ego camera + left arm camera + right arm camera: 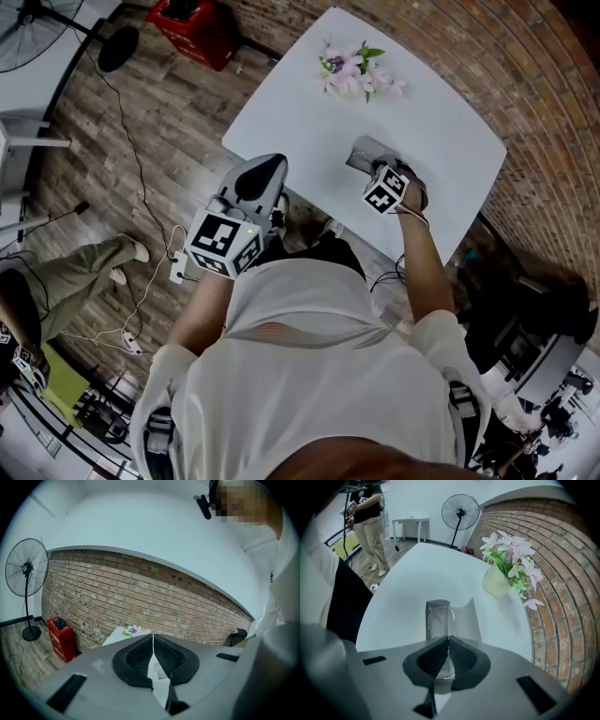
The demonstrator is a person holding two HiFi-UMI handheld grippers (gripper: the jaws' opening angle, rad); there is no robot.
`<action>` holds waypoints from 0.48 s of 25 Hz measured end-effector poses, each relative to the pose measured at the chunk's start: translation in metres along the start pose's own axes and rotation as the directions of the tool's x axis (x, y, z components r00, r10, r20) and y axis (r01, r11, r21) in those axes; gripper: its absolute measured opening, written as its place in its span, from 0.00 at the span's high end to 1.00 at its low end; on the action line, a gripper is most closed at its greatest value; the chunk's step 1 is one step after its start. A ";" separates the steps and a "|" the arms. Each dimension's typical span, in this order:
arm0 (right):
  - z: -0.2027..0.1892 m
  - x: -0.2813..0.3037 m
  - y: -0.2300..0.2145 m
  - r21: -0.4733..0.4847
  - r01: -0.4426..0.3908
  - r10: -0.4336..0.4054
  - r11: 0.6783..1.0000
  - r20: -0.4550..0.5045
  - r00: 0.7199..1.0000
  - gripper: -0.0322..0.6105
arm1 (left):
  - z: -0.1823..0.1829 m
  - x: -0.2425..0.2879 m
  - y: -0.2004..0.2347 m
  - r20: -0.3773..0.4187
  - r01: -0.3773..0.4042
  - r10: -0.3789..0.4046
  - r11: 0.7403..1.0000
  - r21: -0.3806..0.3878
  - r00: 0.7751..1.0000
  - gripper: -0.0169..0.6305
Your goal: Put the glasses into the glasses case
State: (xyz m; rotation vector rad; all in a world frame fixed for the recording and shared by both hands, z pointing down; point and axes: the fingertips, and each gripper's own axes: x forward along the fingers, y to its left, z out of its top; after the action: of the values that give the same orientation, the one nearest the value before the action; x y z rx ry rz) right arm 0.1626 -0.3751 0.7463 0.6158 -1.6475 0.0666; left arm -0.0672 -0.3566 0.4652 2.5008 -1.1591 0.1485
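In the head view, the right gripper (380, 173) hangs over the open grey glasses case (367, 150) on the white table (300, 122), near a bunch of pink flowers (356, 70); the left gripper (255, 183) is off the table's edge. In the left gripper view, its fingers are pressed together on nothing, facing a brick wall (140, 592). In the right gripper view, the fingers pinch the thin wire-framed glasses (440, 620), one lens jutting past the tips above the case.
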 end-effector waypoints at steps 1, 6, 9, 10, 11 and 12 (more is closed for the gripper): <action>0.000 0.000 0.000 0.004 -0.001 0.001 1.000 0.003 1.000 0.86 | 0.001 0.001 0.003 0.001 -0.002 0.002 1.000 0.000 1.000 0.95; 0.002 -0.011 -0.009 0.034 0.014 -0.015 0.999 0.031 0.999 0.71 | 0.012 0.004 0.018 0.017 -0.014 0.014 1.000 0.005 1.000 0.95; 0.005 -0.036 -0.023 0.114 0.042 -0.053 0.993 0.092 0.994 0.71 | 0.020 0.007 0.023 0.031 -0.015 0.015 1.000 0.008 0.999 0.95; 0.007 -0.049 -0.031 0.163 0.053 -0.074 0.985 0.127 0.989 0.72 | 0.023 0.009 0.024 0.036 -0.013 0.013 1.000 0.010 0.999 0.95; 0.008 -0.063 -0.040 0.218 0.063 -0.100 0.974 0.164 0.981 0.76 | 0.026 0.012 0.025 0.042 -0.010 0.009 1.000 0.012 0.999 0.95; 0.010 -0.078 -0.049 0.272 0.073 -0.130 0.960 0.199 0.971 0.77 | 0.030 0.014 0.025 0.048 -0.005 0.004 1.000 0.015 0.999 0.95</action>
State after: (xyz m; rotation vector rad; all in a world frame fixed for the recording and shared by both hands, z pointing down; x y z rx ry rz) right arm 0.1781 -0.3933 0.6567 0.9369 -1.8288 0.1498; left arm -0.0785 -0.3928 0.4481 2.5275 -1.1866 0.0994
